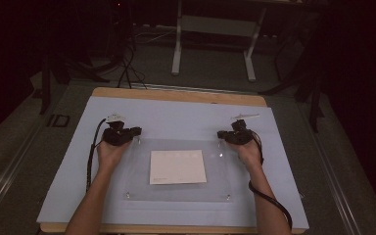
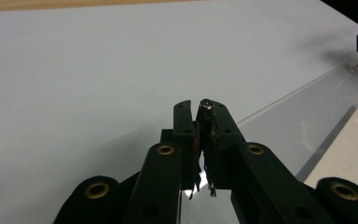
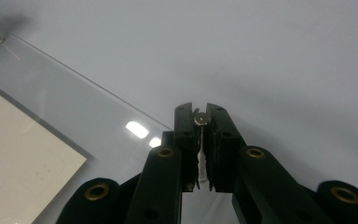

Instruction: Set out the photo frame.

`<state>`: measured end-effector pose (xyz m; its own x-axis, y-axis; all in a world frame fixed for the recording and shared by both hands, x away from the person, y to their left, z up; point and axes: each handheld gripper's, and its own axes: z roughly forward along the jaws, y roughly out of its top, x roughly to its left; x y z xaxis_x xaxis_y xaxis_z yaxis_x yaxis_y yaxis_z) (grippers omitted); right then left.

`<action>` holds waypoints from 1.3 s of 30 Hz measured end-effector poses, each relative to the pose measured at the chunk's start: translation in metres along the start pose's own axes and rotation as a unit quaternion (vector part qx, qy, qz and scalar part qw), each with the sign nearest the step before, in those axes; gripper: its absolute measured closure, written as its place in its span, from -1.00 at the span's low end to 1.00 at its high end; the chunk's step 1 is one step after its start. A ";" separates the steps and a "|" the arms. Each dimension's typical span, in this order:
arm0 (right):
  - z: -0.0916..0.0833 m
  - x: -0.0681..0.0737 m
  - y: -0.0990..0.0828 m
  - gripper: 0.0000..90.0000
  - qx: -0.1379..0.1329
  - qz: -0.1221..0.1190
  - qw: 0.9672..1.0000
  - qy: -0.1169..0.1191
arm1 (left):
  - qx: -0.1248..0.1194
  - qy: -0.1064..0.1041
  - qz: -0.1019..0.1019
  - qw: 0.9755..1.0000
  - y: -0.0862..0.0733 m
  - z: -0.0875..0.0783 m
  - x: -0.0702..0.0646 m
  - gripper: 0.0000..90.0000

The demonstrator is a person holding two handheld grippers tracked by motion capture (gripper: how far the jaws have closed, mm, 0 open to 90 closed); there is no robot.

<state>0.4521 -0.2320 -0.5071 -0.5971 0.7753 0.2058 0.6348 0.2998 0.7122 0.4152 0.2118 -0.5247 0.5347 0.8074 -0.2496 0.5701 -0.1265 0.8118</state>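
A clear acrylic plate [image 1: 215, 171] lies on a pale blue mat [image 1: 176, 117], with a white sheet of paper [image 1: 177, 166] at its middle. My left gripper [image 1: 127, 133] is at the plate's far left corner. Its jaws are shut on a small metal peg [image 2: 207, 104] that stands there. My right gripper [image 1: 227, 135] is at the far right corner, shut on a like metal peg [image 3: 202, 119]. In the left gripper view the plate [image 2: 284, 121] and paper [image 2: 349, 154] lie to the right of my left gripper [image 2: 205, 111]. In the right gripper view the plate [image 3: 88, 107] and paper [image 3: 18, 158] lie to the left of my right gripper [image 3: 201, 116].
Small pegs also mark the plate's near corners [image 1: 129, 195] [image 1: 227, 197]. The mat covers a wooden table [image 1: 176, 94], with bare mat around the plate. Beyond the table stand a dark floor, cables and a white desk frame [image 1: 215, 29]. A cable [image 1: 269, 196] trails from my right gripper.
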 end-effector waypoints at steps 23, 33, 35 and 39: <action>0.007 -0.001 0.019 0.70 0.011 0.027 0.999 -0.044 | 0.016 0.004 -0.118 0.993 0.015 0.020 0.013 0.90; -0.020 0.008 0.024 0.62 -0.003 -0.006 0.999 -0.038 | 0.019 0.006 -0.125 0.992 0.016 0.021 0.014 0.90; -0.025 0.012 0.024 0.65 -0.002 -0.012 1.000 -0.025 | 0.022 0.008 -0.126 0.992 0.017 0.022 0.014 0.90; -0.032 0.017 0.024 0.70 -0.011 -0.008 1.000 -0.009 | 0.022 0.008 -0.130 0.991 0.017 0.022 0.014 0.91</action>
<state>0.4416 -0.2294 -0.4652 -0.5988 0.7799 0.1823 0.6137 0.3005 0.7301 0.4463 0.2083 -0.5259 0.3567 0.8251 -0.4381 0.7143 0.0613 0.6972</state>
